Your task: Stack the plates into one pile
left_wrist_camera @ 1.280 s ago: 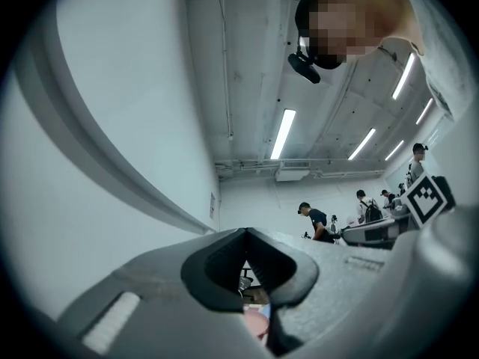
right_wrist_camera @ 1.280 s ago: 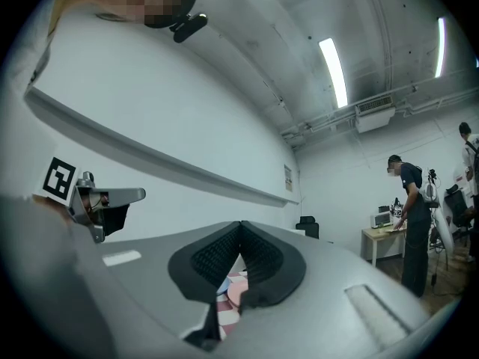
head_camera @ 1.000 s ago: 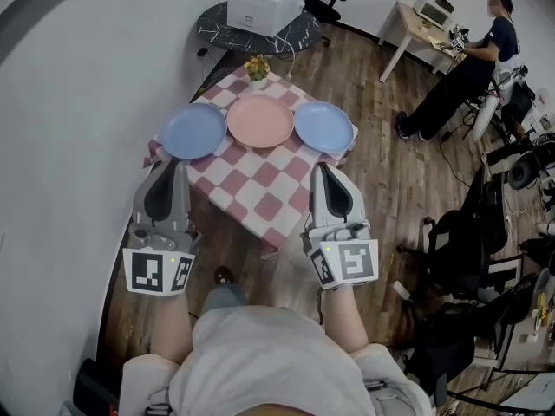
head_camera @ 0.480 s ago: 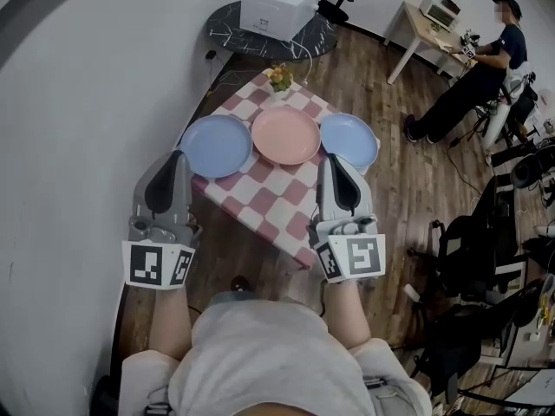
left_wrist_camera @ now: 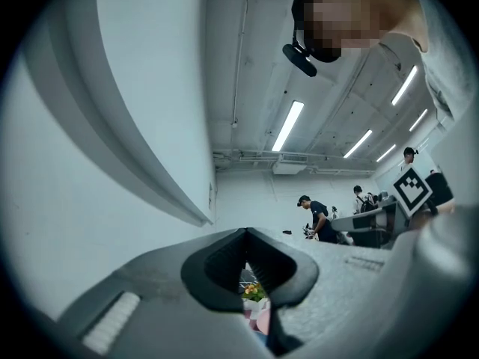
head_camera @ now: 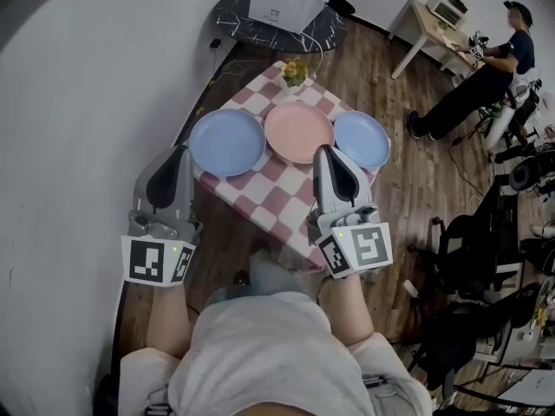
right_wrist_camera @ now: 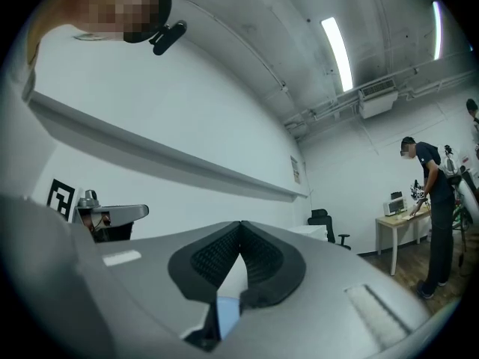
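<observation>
Checkered tablecloth (head_camera: 260,193) under three round plates (head_camera: 298,132)

I saw a small square table (head_camera: 260,193) on the wood floor (head_camera: 408,198), covered by a pink-and-white checked cloth (head_camera: 279,204). Three plates lay flat on the cloth in one row, none stacked: left blue plate (head_camera: 227,141), pink plate (head_camera: 299,132) in the middle, right blue plate (head_camera: 362,140), rims just beside each other. A pot of flowers (head_camera: 295,70), yellow and orange, stood at the far corner behind the pink plate.
</observation>
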`<state>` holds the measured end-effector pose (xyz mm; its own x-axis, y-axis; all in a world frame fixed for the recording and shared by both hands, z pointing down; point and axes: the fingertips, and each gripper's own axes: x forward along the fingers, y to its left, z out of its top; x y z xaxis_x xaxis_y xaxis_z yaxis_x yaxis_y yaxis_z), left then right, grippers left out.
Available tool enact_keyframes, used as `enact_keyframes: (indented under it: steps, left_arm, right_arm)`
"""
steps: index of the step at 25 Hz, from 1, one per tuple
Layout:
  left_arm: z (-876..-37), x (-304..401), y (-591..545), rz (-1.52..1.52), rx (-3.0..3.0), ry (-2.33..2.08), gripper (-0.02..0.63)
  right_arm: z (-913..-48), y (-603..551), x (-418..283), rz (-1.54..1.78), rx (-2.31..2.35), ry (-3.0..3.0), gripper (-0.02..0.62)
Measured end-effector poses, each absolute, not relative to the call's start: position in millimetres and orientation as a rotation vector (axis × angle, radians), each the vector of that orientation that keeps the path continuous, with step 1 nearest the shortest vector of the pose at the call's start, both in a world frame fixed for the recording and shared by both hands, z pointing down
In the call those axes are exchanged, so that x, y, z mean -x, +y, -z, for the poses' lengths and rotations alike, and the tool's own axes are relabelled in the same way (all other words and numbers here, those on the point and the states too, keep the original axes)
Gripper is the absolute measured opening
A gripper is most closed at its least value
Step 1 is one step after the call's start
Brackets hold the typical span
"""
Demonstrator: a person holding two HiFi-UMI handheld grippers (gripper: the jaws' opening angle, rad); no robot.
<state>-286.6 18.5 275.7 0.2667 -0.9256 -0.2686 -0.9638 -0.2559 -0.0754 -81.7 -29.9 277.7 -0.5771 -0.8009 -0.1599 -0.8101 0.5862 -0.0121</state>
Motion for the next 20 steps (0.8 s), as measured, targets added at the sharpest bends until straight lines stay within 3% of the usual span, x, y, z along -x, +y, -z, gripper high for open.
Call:
enact_keyframes:
  steps: [13, 20]
  left_arm:
    - [-303, 330, -61, -0.178, 2.344, 1.859, 0.002]
    - [-386, 345, -135, -0.015, 2.554, 1.975, 0.002]
  right_arm:
    - [-308, -123, 138, 0.037, 1.332, 2.784, 0.002]
    - [-383, -183, 157, 0.344, 1.431, 2.887, 0.003]
